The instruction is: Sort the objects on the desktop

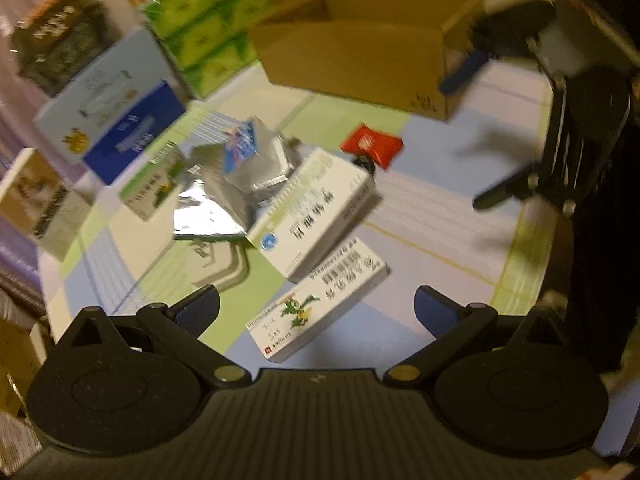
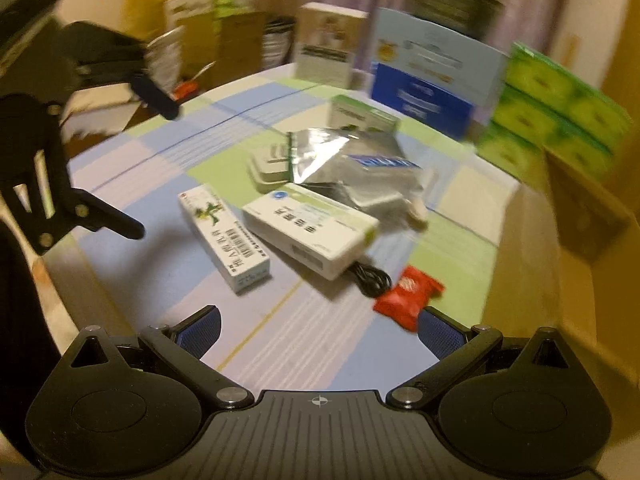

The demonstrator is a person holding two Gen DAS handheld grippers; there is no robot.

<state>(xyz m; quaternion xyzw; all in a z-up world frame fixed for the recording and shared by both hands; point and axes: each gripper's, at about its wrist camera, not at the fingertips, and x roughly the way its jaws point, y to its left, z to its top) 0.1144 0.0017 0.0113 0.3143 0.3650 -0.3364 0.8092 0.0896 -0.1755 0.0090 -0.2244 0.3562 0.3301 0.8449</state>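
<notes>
Both views are blurred. My left gripper (image 1: 316, 312) is open and empty, low over a long white medicine box with a green plant print (image 1: 320, 300). Beyond it a second white medicine box (image 1: 316, 208) leans on a silver foil pouch (image 1: 228, 184). A red packet (image 1: 372, 144) lies further back. My right gripper (image 2: 320, 328) is open too, holding nothing; the red packet (image 2: 408, 296) lies just ahead of its right finger, beside a black cable (image 2: 372, 280). Each gripper shows in the other's view: the right gripper (image 1: 484, 128), the left gripper (image 2: 140, 160).
An open cardboard box (image 1: 360, 56) stands at the back of the checked tablecloth (image 1: 440, 208), close on the right in the right wrist view (image 2: 560, 240). Green tissue packs (image 1: 204, 28), a blue-and-white carton (image 1: 116, 108) and a small green-white box (image 1: 154, 184) line the far side.
</notes>
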